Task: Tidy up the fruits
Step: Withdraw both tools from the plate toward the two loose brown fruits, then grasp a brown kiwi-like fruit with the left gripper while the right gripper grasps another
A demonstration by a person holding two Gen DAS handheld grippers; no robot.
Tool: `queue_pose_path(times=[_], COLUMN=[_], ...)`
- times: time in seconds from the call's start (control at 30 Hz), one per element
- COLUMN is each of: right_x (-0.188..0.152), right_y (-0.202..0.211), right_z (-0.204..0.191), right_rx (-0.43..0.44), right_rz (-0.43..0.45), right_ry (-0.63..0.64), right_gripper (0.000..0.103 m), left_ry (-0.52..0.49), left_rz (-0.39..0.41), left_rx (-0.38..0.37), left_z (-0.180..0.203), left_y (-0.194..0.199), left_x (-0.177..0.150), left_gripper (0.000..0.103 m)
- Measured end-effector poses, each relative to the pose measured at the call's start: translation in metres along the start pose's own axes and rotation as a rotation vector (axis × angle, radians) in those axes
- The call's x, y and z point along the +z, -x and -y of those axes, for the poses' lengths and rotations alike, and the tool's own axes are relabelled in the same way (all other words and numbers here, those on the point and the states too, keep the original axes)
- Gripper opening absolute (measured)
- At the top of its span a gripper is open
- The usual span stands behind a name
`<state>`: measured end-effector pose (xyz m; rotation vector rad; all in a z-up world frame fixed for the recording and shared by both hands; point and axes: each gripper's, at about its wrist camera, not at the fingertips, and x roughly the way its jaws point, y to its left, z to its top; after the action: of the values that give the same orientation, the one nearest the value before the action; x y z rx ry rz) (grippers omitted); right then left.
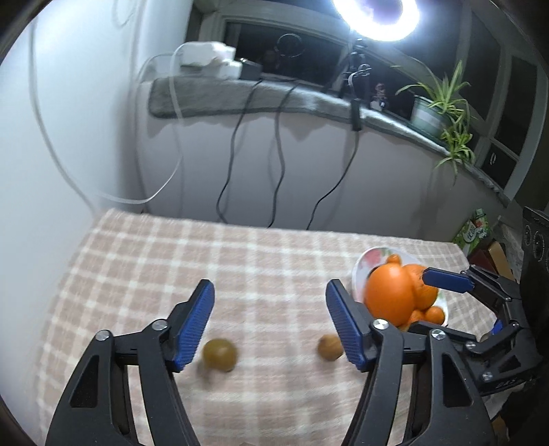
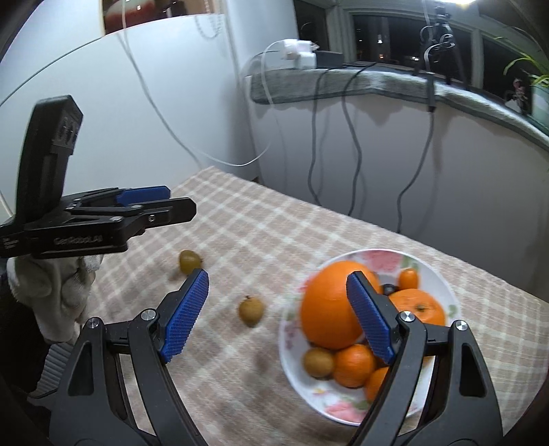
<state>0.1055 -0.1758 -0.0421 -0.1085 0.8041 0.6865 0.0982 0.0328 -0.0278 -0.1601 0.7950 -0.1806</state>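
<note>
A white floral bowl [image 2: 442, 278] on the checked tablecloth holds a big orange [image 2: 329, 308], smaller oranges [image 2: 353, 365] and a brown fruit [image 2: 319, 362]. Two small brown-green fruits lie loose on the cloth: one at left [image 2: 188, 261] [image 1: 219, 355], one nearer the bowl [image 2: 251, 310] [image 1: 330, 347]. My left gripper [image 1: 269, 322] is open and empty above the two loose fruits. My right gripper [image 2: 278, 315] is open and empty, hovering by the bowl's left side. The bowl [image 1: 358, 274] and big orange [image 1: 394, 295] also show in the left wrist view.
The table [image 1: 171, 260] stands against a white wall with hanging cables [image 1: 278, 161]. A grey sill behind holds a plant [image 1: 439, 103] and a ring light [image 1: 377, 17]. Boxes [image 1: 475, 230] sit past the table's right edge.
</note>
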Motion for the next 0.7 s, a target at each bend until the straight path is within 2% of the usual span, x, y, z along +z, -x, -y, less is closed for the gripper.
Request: queue_pose_path(times=[0.17,0.3,0.47,0.7], right_x=[-0.006,-0.011,-0.019,-0.020], right_y=[-0.014,-0.032,-0.058,-0.076], right_z=[-0.016,-0.027,-0.037,-0.045], right_rx=[0.035,0.062,0.060,0.008], right_rz=[-0.044,-0.110,-0.199,-0.256], right_ry=[0.053,0.105,0.167,0.253], right_gripper=[0.084,0.070,0.050,0.044], left_ry=[0.026,0.032,0.040,0.044], left_rz=[-0.048,-0.086,-0.116,-0.132], left_rx=[0.013,0.010,-0.003,0.011], left_z=[-0.019,-0.024,-0.026,-0.033], left_y=[-0.004,-0.010,-0.018,-0.027], left_x=[-0.019,-0.033,-0.043,-0.048], left_gripper=[0.052,0.044,0.040,0.040])
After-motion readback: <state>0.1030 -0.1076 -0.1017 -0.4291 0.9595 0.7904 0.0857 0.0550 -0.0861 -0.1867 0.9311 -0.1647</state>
